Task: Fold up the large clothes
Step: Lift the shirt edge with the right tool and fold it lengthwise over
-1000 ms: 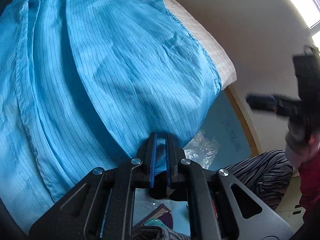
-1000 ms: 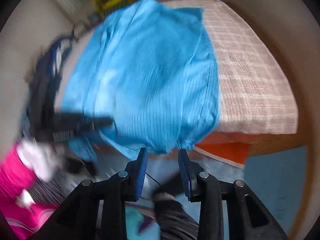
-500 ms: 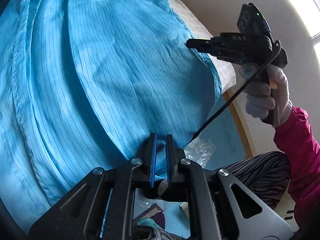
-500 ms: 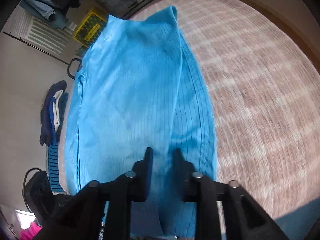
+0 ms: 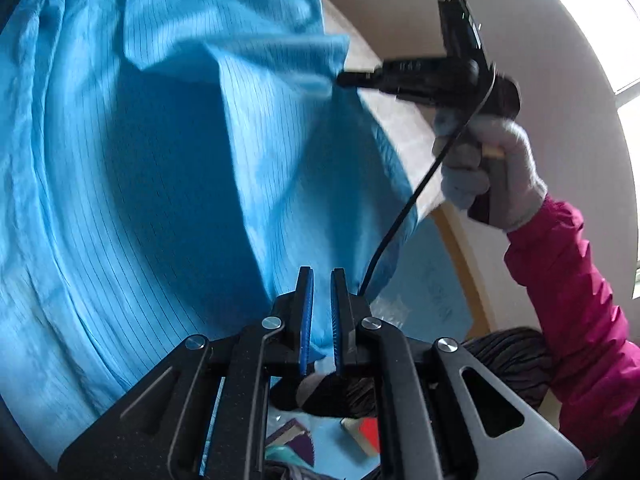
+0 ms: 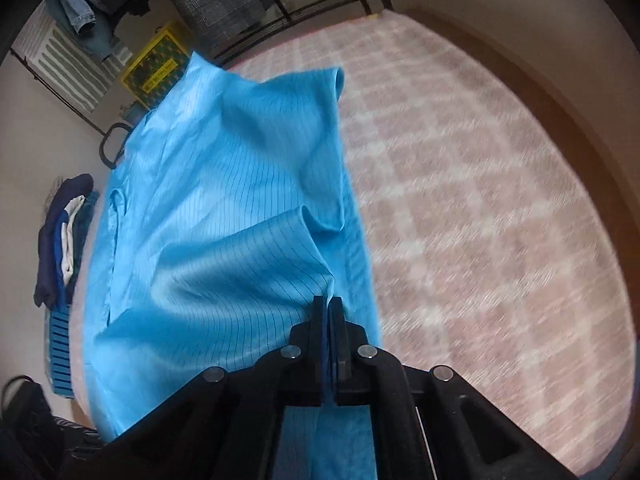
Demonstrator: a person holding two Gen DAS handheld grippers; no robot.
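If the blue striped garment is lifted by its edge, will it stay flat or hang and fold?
The blue garment is probably floppy: it already drapes in soft folds where the right gripper pinches it. It looks thin and light, since one pinched edge tents up a wide area. Its slight sheen suggests it may slide on the checked bed cover.

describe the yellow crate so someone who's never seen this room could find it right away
Start at the bed with the pink checked cover, where the blue garment lies. Follow the garment to its far end and look just past it to the floor by the wall. The yellow crate sits there, below hanging denim clothes; it is the only bright yellow thing, with a dark green printed side.
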